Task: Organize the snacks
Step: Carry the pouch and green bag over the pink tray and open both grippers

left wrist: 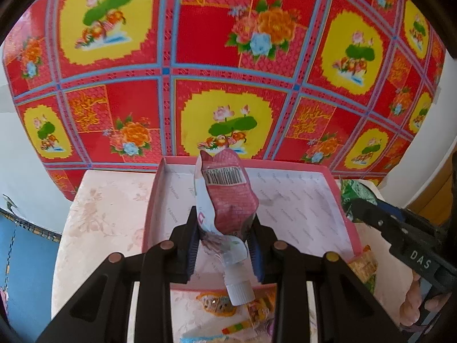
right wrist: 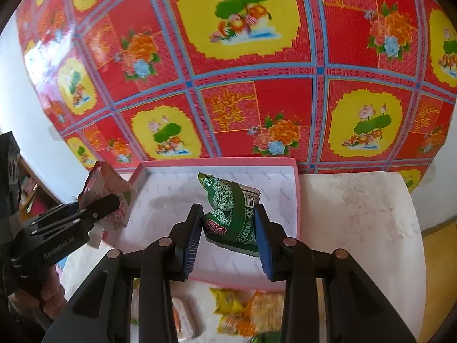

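Left tongs [left wrist: 224, 237] clamp the pink spout pouch [left wrist: 228, 197], right tongs [right wrist: 228, 228] the green packet [right wrist: 231, 211]. Both hang over the pink box [right wrist: 297, 200], presumably for dropping in; loose snacks [right wrist: 248, 311] wait on the desk [right wrist: 357, 214].

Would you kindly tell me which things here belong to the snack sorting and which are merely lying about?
In the job:
- red spouted pouch, in left gripper
- green foil packet, in right gripper
- pink-rimmed shallow box
- loose yellow snack packets

Lying about:
- red floral wall cloth
- pale floral tablecloth
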